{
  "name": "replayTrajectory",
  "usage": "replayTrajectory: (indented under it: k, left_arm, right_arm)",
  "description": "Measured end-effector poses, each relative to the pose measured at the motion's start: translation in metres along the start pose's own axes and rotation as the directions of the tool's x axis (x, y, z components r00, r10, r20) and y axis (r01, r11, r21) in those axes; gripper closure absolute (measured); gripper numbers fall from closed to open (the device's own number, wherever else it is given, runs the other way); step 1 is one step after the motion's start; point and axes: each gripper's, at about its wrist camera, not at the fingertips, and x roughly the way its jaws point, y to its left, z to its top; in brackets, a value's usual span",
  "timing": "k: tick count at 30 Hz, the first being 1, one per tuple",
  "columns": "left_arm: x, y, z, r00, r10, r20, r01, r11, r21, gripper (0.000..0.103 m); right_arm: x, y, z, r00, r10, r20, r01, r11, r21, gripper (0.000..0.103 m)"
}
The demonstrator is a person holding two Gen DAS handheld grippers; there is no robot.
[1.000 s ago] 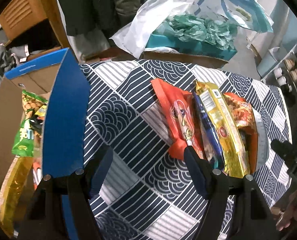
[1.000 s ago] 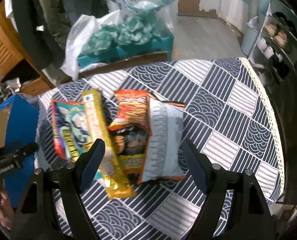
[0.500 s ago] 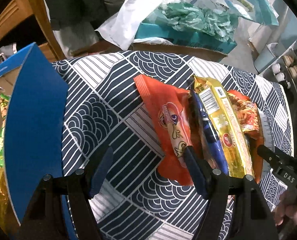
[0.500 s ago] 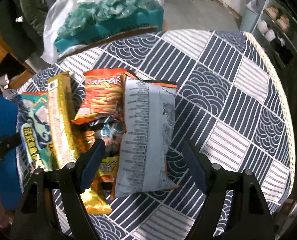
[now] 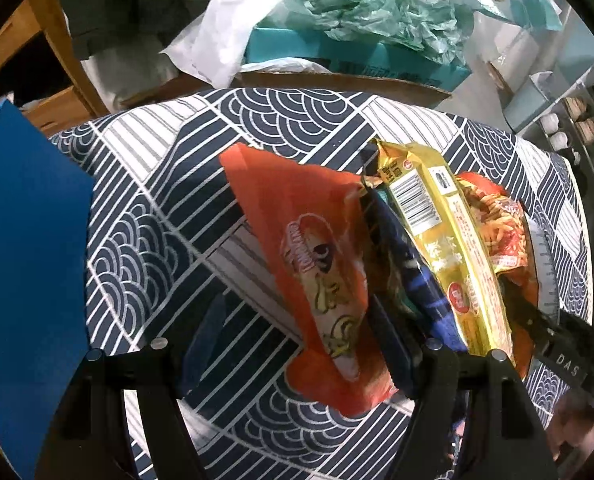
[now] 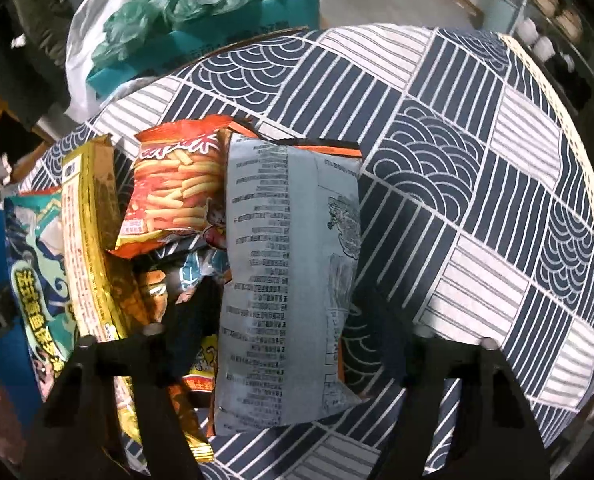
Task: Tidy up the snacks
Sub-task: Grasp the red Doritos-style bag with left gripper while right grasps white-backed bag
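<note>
Reach step: left gripper (image 5: 297, 344) jaws spread astride crinkly orange snack bag (image 5: 321, 276); right gripper (image 6: 285, 332) agape over grey foil packet (image 6: 289, 280). Next: lower, pinch.

The left gripper (image 5: 297, 344) has matte black arms, each studded with two small silver screws, and dark blue finger pads (image 5: 203, 336). The right gripper (image 6: 285, 328) matches it (its body carries white lettering, "DAS"). Bare skin shows at the frame edges.

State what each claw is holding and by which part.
Nothing is held. The left claw is open over the orange snack bag; the right claw is open astride the grey snack bag.
</note>
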Motion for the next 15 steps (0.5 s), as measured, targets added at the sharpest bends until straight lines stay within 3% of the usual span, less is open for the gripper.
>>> replayTrajectory:
  k: [2,5,6,11,15]
  left_arm:
    - [0.001,0.0,0.002,1.0,-0.02,0.009,0.02,1.0,-0.005,0.03]
    - [0.004,-0.001,0.001,0.996,-0.092,0.001,0.092,0.996,0.001,0.061]
    - [0.003,-0.003,0.001,0.995,-0.099,0.0,0.099,0.995,0.006,0.067]
    - [-0.007,-0.01,-0.004,0.999,-0.03,0.043,0.027,0.997,0.067,0.071]
    - [-0.014,-0.001,-0.007,0.999,-0.023,0.045,0.021,0.999,0.047,0.071]
  right_arm:
    - [0.0,0.0,0.0,1.0,-0.012,0.001,0.012,1.0,-0.005,0.047]
    - [-0.003,0.0,-0.003,0.999,-0.041,0.01,0.041,0.999,-0.024,0.059]
    - [-0.005,0.0,-0.003,0.999,-0.04,0.013,0.04,0.999,-0.023,0.064]
    - [-0.013,0.004,-0.003,0.997,-0.058,0.04,0.06,0.998,-0.035,0.067]
    - [-0.028,0.01,-0.003,0.995,-0.068,0.078,0.072,0.996,-0.05,0.067]
